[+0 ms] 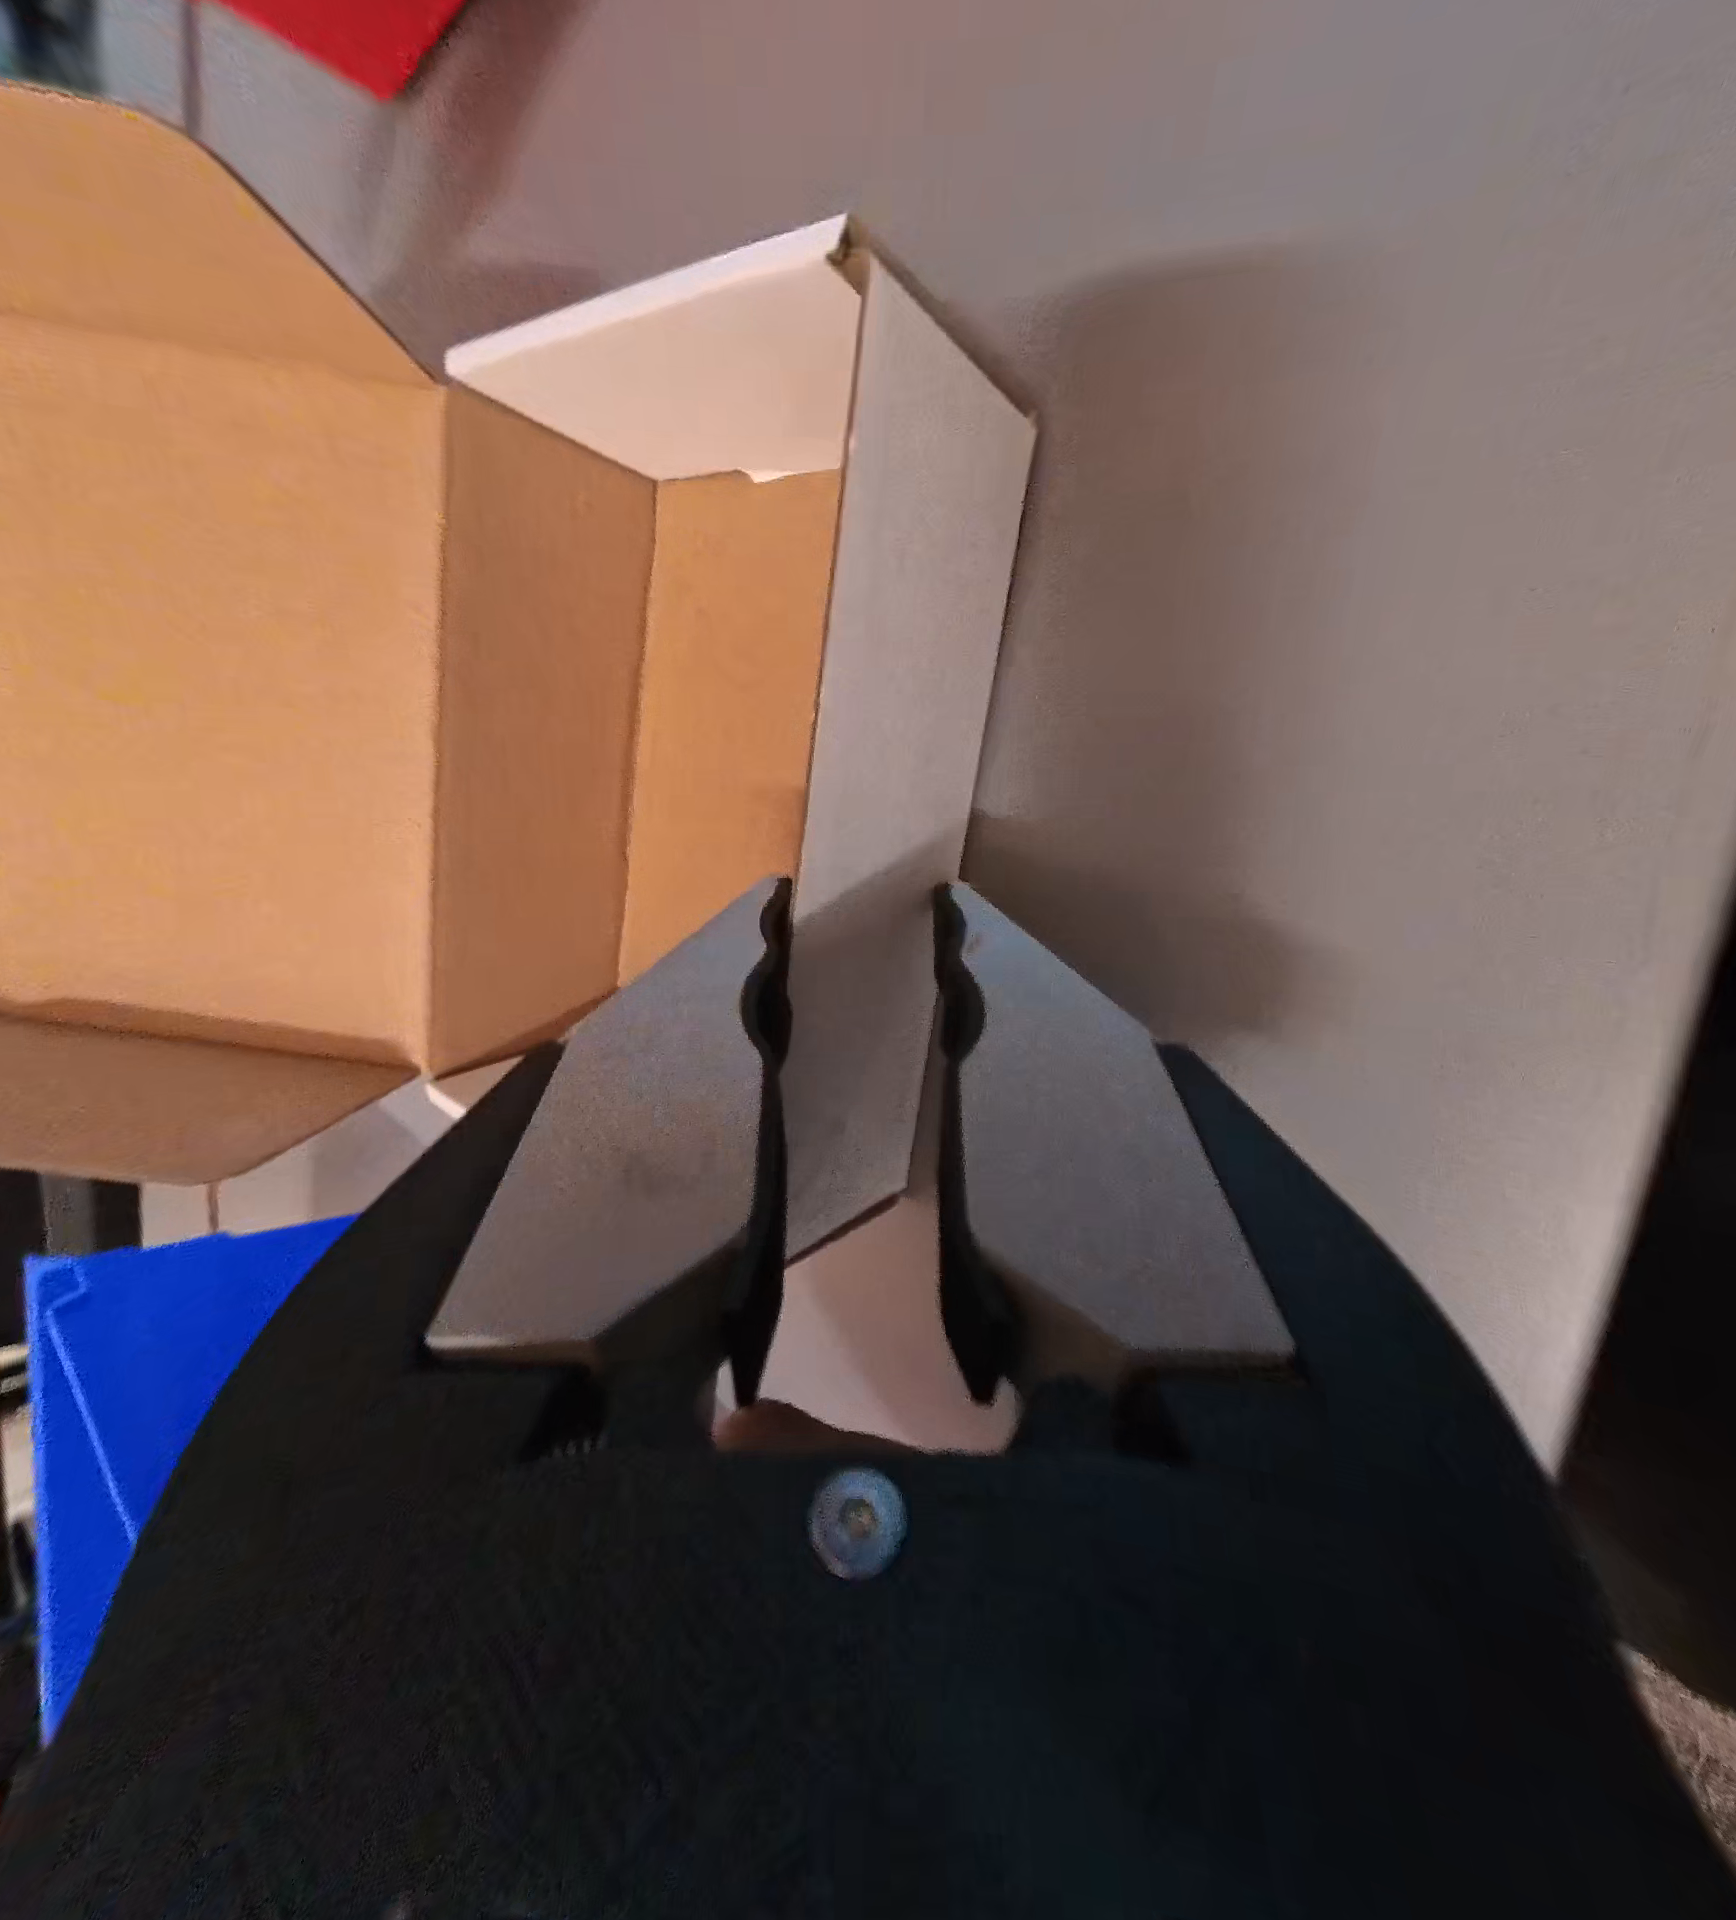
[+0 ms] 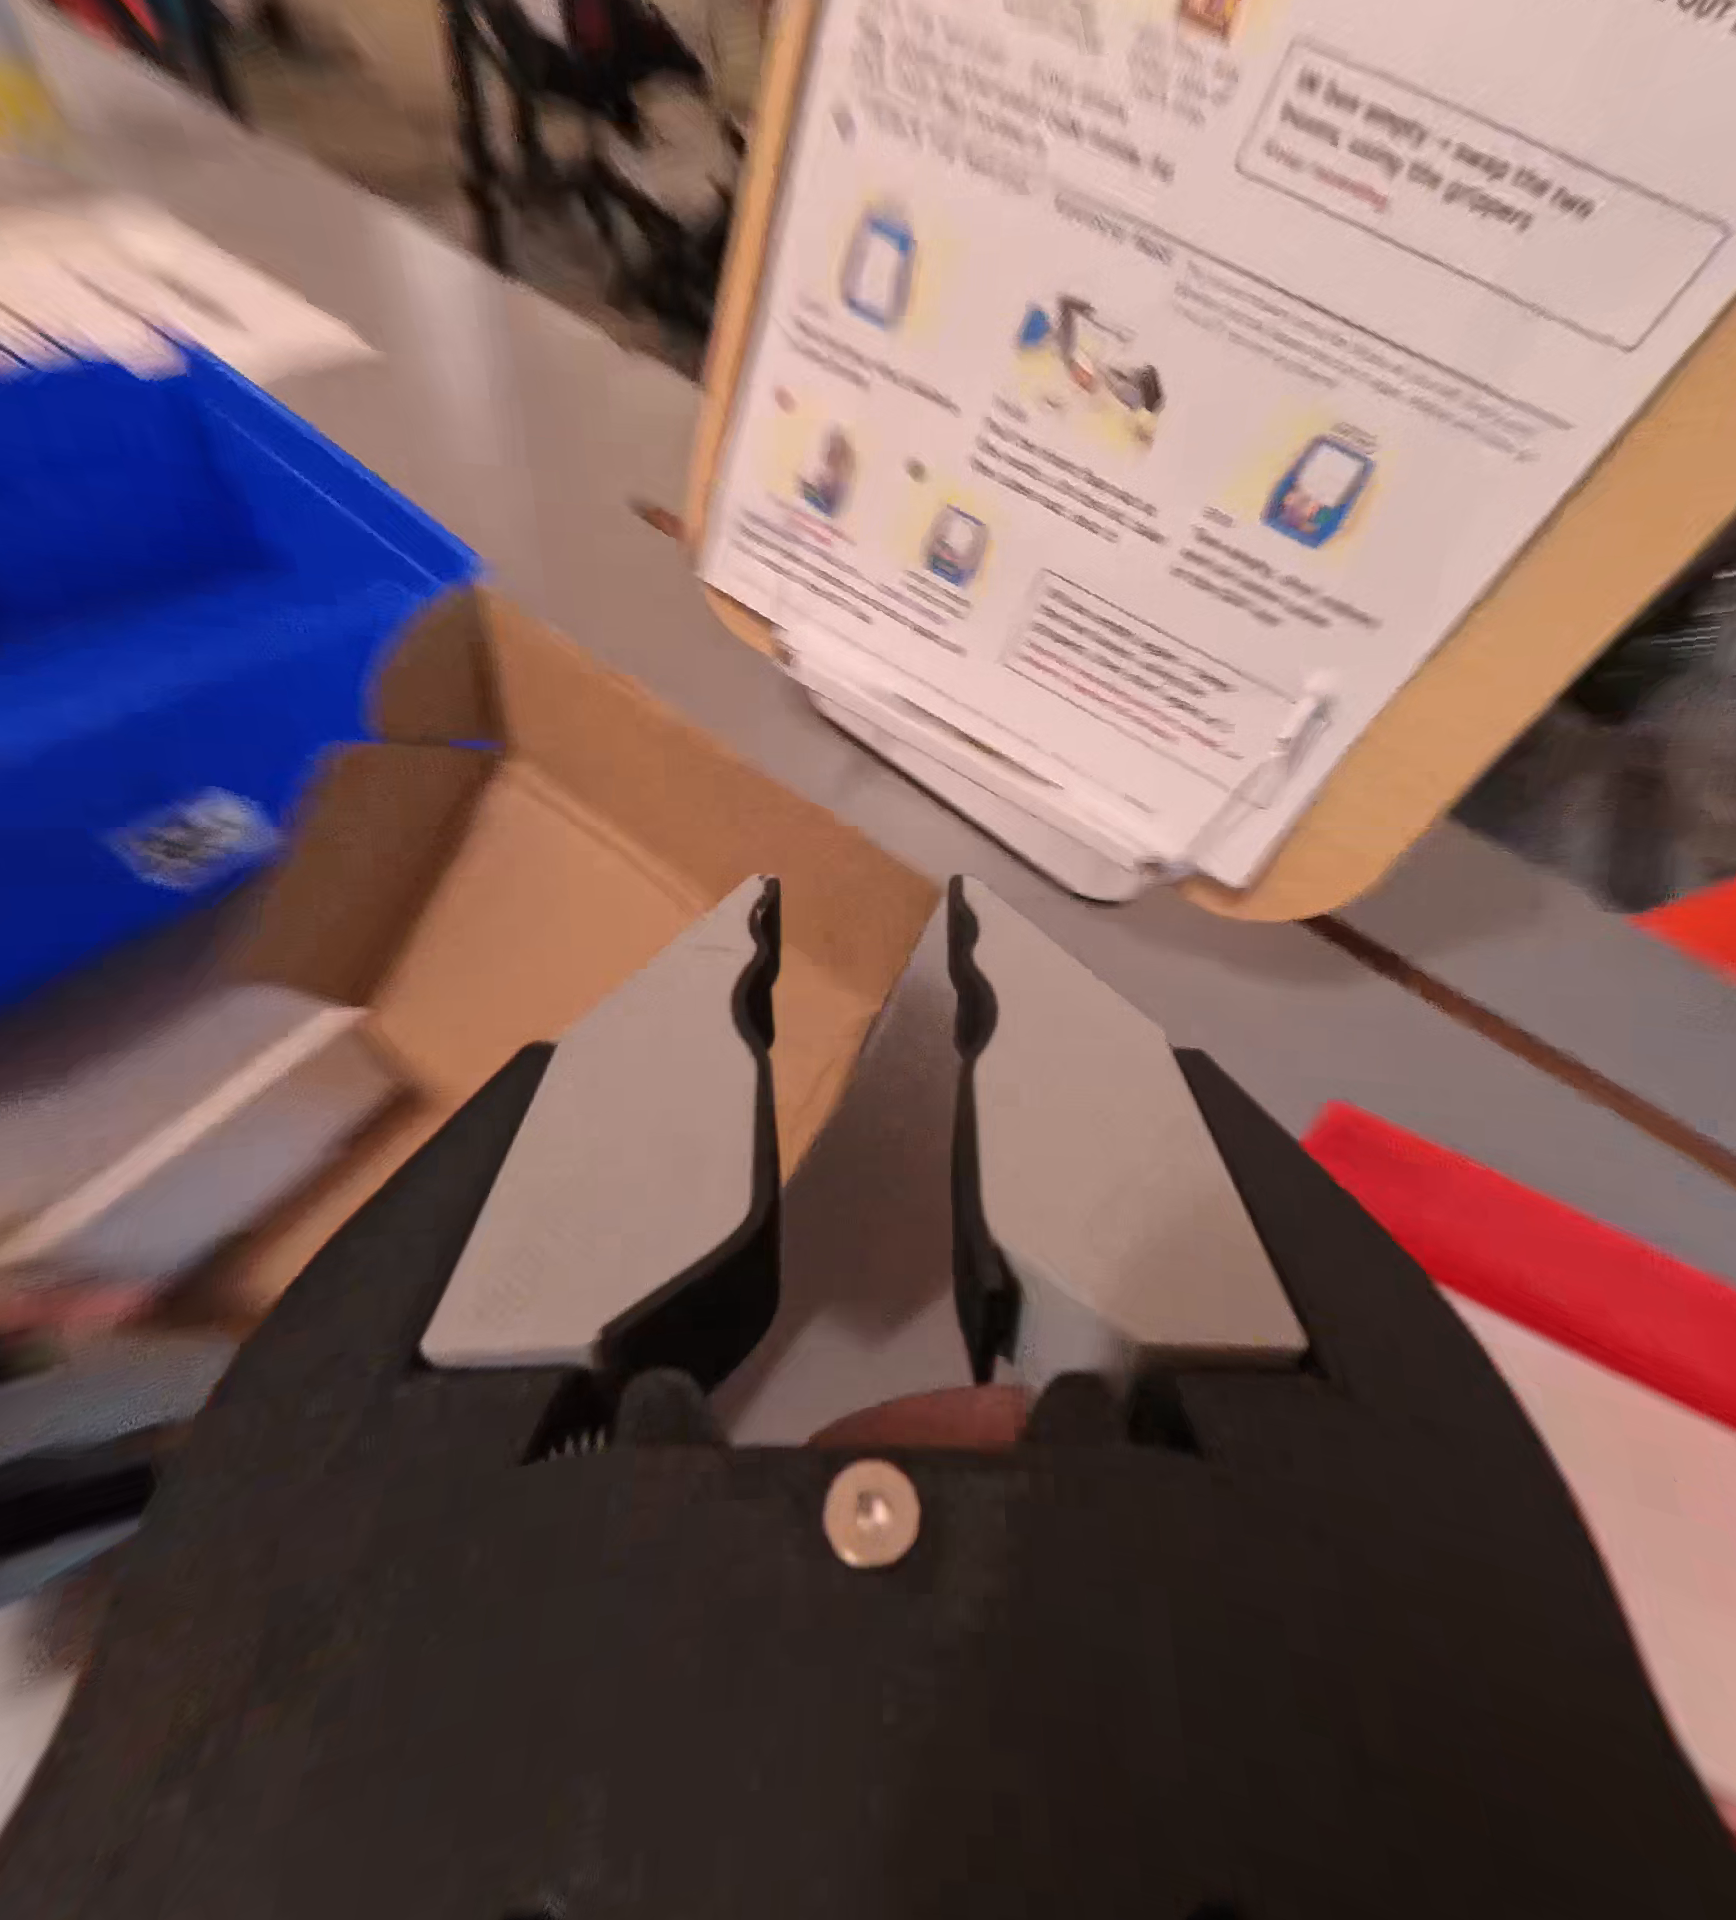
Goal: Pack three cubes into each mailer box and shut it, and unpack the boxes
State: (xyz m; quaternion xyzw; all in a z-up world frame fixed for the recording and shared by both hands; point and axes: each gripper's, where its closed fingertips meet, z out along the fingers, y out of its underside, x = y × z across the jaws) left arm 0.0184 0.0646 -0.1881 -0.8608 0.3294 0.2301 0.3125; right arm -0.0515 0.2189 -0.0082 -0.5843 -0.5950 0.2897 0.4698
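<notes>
A mailer box, white outside and brown inside, stands open in the left wrist view. Its white side wall [image 1: 916, 623] runs straight into my left gripper [image 1: 862, 888]. The wall fills the gap from pad to pad, so the gripper is shut on it. The brown lid [image 1: 168, 623] hangs open to the left. The view is rolled, with the table [image 1: 1363, 520] on the right. My right gripper [image 2: 859, 883] is open and empty, above the near edge of an open mailer box [image 2: 552, 862] whose inside looks empty. No cubes show.
A blue bin [image 2: 116, 623] stands beside the box and also shows in the left wrist view [image 1: 147, 1403]. A board with an instruction sheet [image 2: 1103, 416] stands behind the box. A red-edged sheet [image 2: 1570, 1299] lies at the right. The table edge [image 1: 1653, 935] is near. There is about 25 centimetres between the tips of the two grippers.
</notes>
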